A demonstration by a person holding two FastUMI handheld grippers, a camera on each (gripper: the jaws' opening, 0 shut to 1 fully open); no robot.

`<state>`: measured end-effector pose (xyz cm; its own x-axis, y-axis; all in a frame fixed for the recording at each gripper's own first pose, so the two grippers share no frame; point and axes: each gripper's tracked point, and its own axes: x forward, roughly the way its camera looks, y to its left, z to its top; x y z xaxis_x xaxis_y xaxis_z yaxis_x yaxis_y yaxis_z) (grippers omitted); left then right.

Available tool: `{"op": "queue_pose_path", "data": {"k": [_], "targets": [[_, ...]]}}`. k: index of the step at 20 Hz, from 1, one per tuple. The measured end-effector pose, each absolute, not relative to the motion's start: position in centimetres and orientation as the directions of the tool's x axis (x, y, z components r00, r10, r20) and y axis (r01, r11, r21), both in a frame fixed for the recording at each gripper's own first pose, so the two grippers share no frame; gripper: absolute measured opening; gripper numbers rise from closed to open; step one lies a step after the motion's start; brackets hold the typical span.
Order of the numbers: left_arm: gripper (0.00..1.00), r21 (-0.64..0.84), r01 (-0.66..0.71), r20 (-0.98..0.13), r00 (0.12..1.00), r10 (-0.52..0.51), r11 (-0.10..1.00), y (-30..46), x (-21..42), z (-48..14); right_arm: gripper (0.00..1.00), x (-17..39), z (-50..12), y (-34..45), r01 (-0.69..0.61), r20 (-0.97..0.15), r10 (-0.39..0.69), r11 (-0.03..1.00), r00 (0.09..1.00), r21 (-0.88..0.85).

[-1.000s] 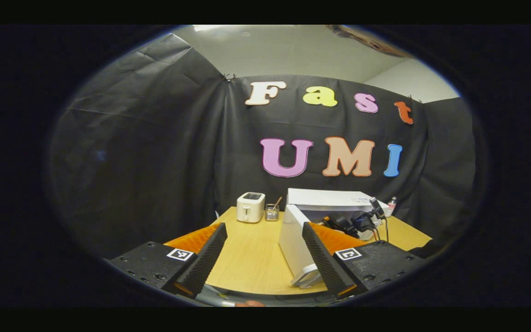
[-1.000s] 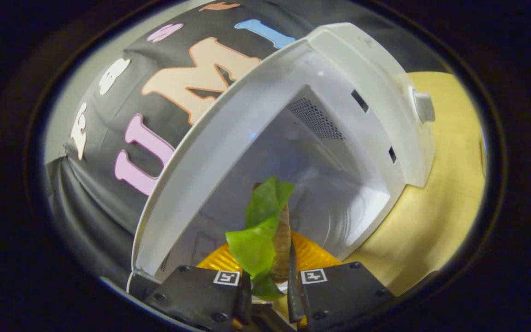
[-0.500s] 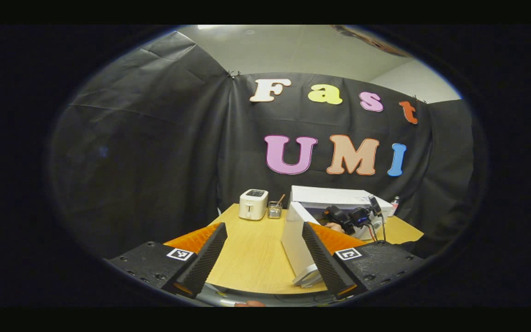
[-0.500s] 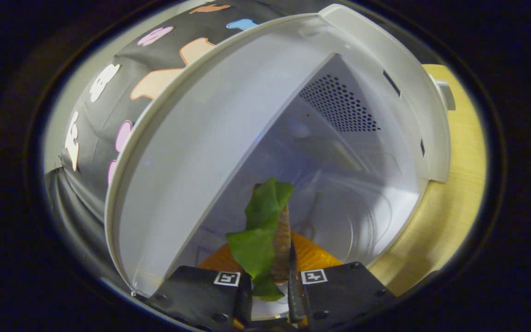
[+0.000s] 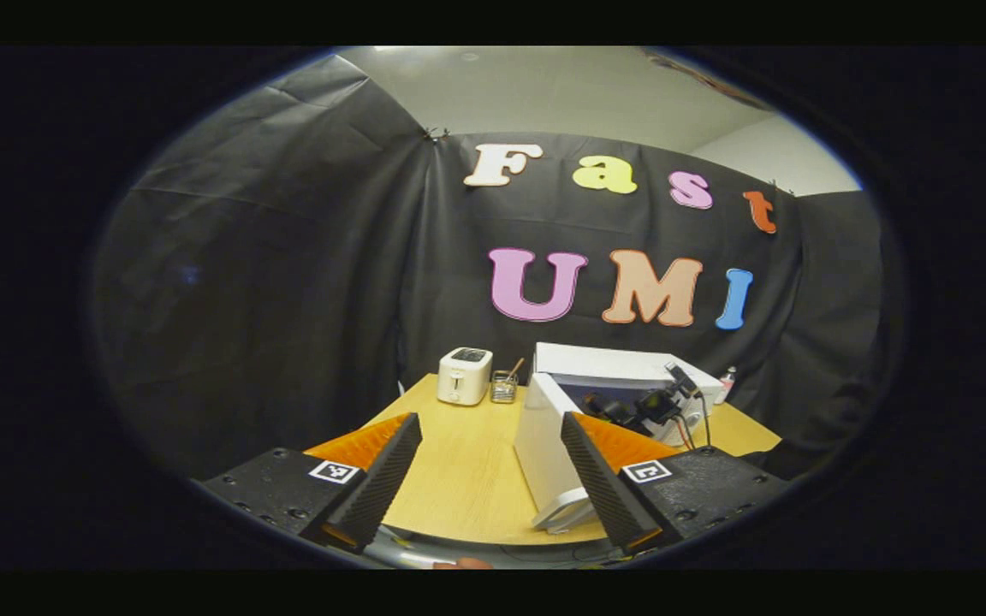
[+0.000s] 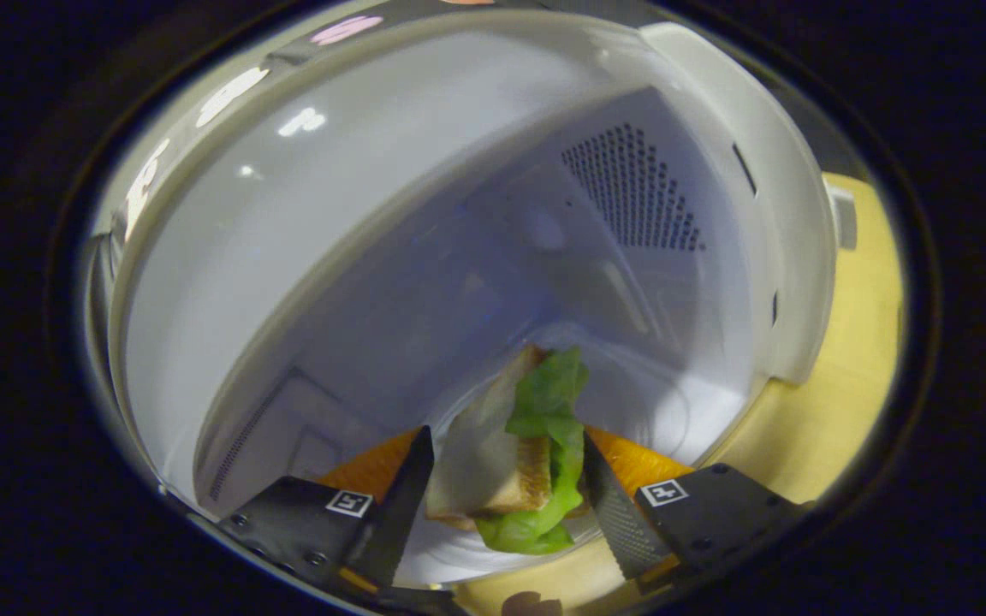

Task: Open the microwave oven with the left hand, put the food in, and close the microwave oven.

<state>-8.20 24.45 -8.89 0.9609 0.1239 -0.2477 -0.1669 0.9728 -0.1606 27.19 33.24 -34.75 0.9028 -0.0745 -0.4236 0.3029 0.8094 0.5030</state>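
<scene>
Two jaws of the right gripper [image 6: 506, 479], clamped tight on the sandwich [image 6: 514, 462] half a second ago, now stand spread apart with the food loose between them, so it has been let go inside the microwave oven [image 6: 476, 257]. It sits on the smooth, pale cavity floor, at the front of the round glass turntable. The food step looks done; closing the door [image 5: 544, 445] remains. The sandwich is toasted bread with a ruffled green lettuce leaf, soft and irregular. The cavity walls are glossy white, one with a perforated vent panel. The left gripper [image 5: 489, 479] hovers back over the light wood-grain bench [image 5: 467, 479], jaws wide open and empty, the flat white door swung open ahead.
</scene>
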Motion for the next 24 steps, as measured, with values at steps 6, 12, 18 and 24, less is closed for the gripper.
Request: {"op": "queue_pose_path", "data": {"k": [6, 12, 18, 24], "targets": [[0.94, -0.142, -0.158, -0.247, 0.962, 0.119, 0.977, 24.1, -8.7, -8.5, 0.93, 27.5, -33.8, 31.9, 0.237, -0.408, -0.059, 0.885, 0.911, 0.401], [0.95, -0.098, -0.143, -0.228, 0.967, 0.118, 0.985, 23.5, -9.7, -7.4, 0.90, 27.0, -30.9, 31.7, 0.154, -0.364, -0.003, 0.910, 0.931, 0.385], [0.94, -0.071, -0.130, -0.236, 0.966, 0.110, 0.989, 23.3, -10.6, -7.9, 0.98, 21.0, -29.8, 32.1, -0.049, -0.353, 0.130, 0.972, 0.926, 0.229], [0.94, -0.070, -0.151, -0.258, 0.958, 0.128, 0.986, 24.5, -11.4, -9.6, 0.98, 14.5, -24.7, 25.8, -0.159, -0.304, 0.197, 0.977, 0.932, 0.144]]}}
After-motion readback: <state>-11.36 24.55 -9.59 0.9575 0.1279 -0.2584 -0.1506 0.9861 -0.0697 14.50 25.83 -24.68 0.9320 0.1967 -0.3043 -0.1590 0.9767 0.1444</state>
